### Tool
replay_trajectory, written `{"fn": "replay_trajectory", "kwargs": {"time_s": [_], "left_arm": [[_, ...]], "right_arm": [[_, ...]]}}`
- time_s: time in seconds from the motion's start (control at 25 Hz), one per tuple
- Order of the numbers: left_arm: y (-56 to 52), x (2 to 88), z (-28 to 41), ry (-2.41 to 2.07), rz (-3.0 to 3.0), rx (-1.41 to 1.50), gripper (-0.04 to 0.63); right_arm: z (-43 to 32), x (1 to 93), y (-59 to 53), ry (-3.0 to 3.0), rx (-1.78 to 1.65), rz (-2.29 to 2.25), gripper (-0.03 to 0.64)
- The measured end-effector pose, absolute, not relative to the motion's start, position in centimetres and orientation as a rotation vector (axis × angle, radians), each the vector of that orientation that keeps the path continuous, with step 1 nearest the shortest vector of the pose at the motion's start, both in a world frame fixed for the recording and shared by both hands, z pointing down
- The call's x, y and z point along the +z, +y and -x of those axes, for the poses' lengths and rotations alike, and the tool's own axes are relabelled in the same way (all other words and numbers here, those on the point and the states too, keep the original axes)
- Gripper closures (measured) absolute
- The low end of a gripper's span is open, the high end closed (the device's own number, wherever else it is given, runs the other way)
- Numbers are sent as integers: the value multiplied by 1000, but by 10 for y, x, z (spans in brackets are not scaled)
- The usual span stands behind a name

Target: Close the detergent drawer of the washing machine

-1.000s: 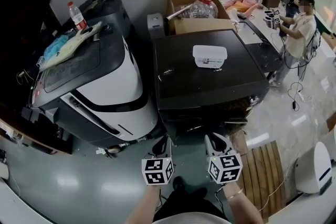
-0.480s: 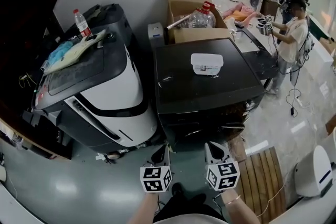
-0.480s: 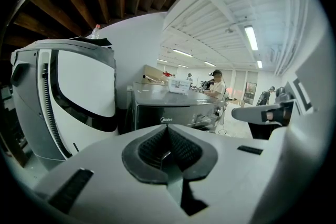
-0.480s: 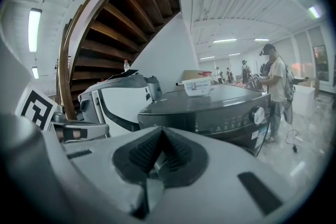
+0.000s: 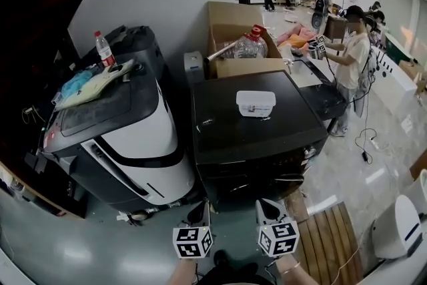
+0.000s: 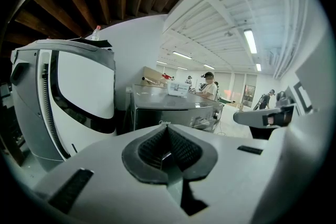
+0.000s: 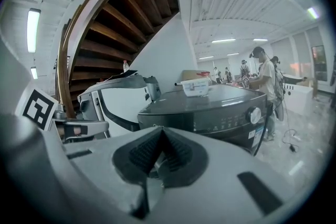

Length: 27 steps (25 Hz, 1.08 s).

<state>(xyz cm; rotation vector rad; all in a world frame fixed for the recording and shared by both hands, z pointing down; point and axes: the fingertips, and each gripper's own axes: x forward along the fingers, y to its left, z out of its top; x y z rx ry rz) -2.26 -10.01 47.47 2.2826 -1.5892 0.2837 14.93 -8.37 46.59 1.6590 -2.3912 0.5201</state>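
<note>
Tongs: left gripper (image 5: 199, 209) and right gripper (image 5: 265, 207) sit side by side at the lower centre of the head view, both clenched on nothing. Since a second ago they have drawn back from the dark grey front-loading washing machine (image 5: 227, 133), mid-frame, and now stand apart from its front. Its detergent drawer (image 7: 164, 120), at the left of the control panel in the right gripper view, appears flush, though small and dim there. Judgement: closing is likely complete, with the hands retiring.

Open workshop hall, washing machine (image 5: 227, 137), cardboard box (image 5: 223, 20), ceiling strip lights (image 6: 250, 42), people (image 5: 350, 50) working
</note>
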Motion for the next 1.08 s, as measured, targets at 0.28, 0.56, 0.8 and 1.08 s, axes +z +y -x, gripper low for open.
{"fn": "replay_trajectory", "kwargs": {"time_s": [0.28, 0.56, 0.8, 1.08], "left_arm": [[-105, 471, 27, -1604, -2283, 275, 601], [-107, 473, 29, -1597, -2280, 285, 601], [-108, 471, 29, -1591, -2291, 292, 601], [-105, 472, 33, -1594, -2287, 301, 601]], "right_arm": [[-142, 464, -87, -2393, 498, -1631, 615], [-140, 463, -90, -2390, 492, -1623, 615], [-138, 465, -90, -2380, 495, -1622, 615], [-136, 467, -88, -2369, 499, -1616, 615]]}}
